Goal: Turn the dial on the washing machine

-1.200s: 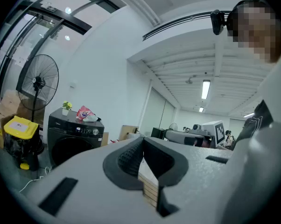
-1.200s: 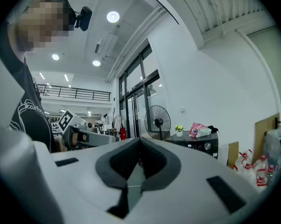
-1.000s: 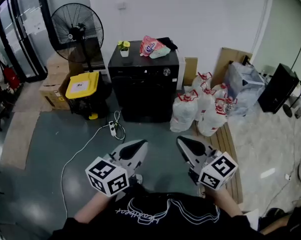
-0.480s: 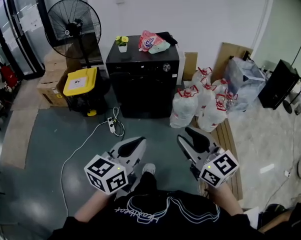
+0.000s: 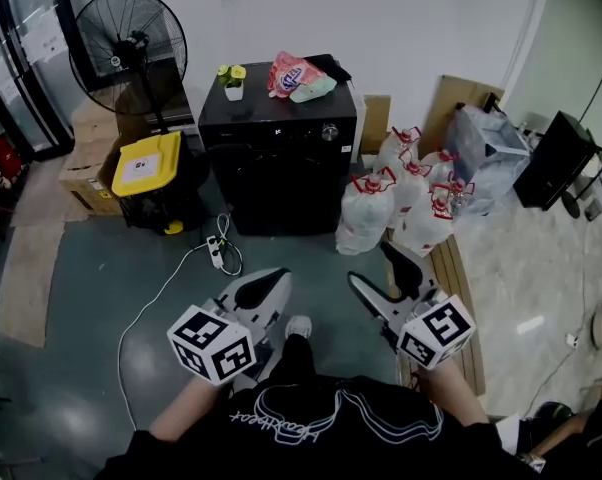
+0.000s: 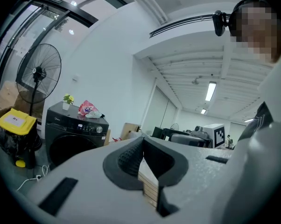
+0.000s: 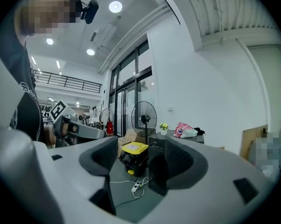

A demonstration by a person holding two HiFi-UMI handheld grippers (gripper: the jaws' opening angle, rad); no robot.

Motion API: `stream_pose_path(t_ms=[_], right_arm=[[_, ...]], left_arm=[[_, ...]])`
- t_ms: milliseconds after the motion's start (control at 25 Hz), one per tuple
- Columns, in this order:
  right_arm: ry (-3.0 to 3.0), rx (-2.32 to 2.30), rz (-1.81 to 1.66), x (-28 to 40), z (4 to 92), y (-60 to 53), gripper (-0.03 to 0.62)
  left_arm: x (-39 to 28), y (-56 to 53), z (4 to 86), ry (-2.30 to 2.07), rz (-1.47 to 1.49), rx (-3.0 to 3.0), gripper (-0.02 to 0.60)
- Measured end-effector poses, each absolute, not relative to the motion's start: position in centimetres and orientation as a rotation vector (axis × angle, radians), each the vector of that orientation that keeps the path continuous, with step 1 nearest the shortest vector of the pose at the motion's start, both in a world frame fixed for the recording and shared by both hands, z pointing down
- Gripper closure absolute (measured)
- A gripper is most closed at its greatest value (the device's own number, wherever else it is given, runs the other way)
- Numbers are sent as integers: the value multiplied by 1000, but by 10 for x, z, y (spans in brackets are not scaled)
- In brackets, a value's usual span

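Grey floor (image 5: 101, 268), white wall; a black washing machine (image 5: 277, 168) stands against it between a fan (image 5: 129, 43) and water jugs (image 5: 401, 208). Its dial (image 5: 329, 133), at the panel's right end, is well apart from both grippers, ahead of them. Left gripper (image 5: 269, 284) jaws together; right gripper (image 5: 376, 268) jaws have just been opening, wide apart, nothing between.

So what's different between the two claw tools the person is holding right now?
The left gripper has its jaws pressed together; the right gripper has them apart, having just been opening, with nothing between them. From above, the left gripper looks like one closed beak, the right gripper like two spread prongs. Both are grey, carry a marker cube, hold nothing and are well short of the washing machine.
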State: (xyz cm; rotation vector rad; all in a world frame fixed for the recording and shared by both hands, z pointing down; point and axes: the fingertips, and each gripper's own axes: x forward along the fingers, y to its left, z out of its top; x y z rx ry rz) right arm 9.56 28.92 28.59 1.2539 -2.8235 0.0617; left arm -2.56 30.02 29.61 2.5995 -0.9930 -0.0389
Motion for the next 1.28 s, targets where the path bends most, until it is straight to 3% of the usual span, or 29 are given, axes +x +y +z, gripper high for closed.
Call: stream_pose_path(t_ms=[880,1280], right_arm=[[-2608,1427,263,88,342,-7,244],[-2521,1515,291,95,374,-76,247]], left_arm=[[-59,-6,346,-955,64,2526,577],[-67,-77,369,-985,97,2515,577]])
